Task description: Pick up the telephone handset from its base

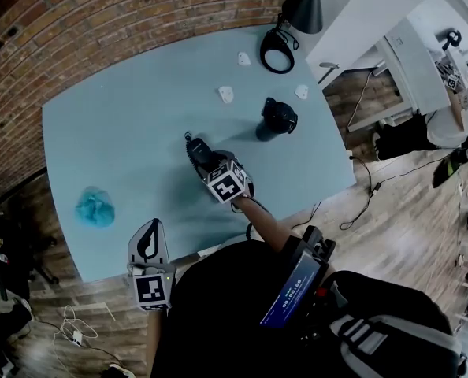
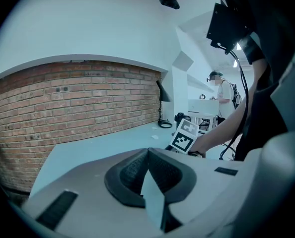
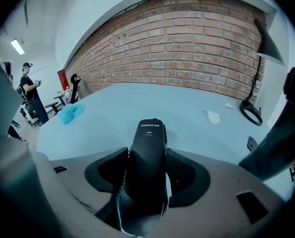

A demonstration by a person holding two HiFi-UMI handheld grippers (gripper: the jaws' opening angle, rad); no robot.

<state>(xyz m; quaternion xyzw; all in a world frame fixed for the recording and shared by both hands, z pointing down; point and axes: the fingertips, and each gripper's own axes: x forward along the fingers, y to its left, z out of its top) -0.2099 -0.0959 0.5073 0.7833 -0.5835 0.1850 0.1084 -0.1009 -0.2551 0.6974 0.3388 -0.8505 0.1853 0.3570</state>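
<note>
Nearest the head camera is the person's dark torso (image 1: 242, 305), with both arms reaching out over the pale blue tabletop (image 1: 116, 140). The left gripper (image 1: 150, 228) hangs at the near edge, well away from the work. The right gripper (image 1: 202, 159) is farther in, with the black handset (image 1: 195, 149) at its tips. A dark rounded piece that I take for the base (image 1: 276, 120) stands apart from it, toward the lamp (image 1: 297, 10). The handset therefore looks already clear of its seat. Whether it hangs above the tabletop or touches it, I cannot tell.

From the left gripper view, the jaws are pressed together with nothing between them, and the marker cube of the other gripper shows beyond. This hand has no part in the step and is best held idle where it is.

From the right gripper view, the jaws are clenched on the handset's two long sides, and its printed end stands out past the tips. The grip sits low on the body, so the free end could swing. To do the lift well, hold the squeeze steady, raise the handset smoothly and level, avoid twisting the wrist, and steer away from the dark shape at the right edge.
</note>
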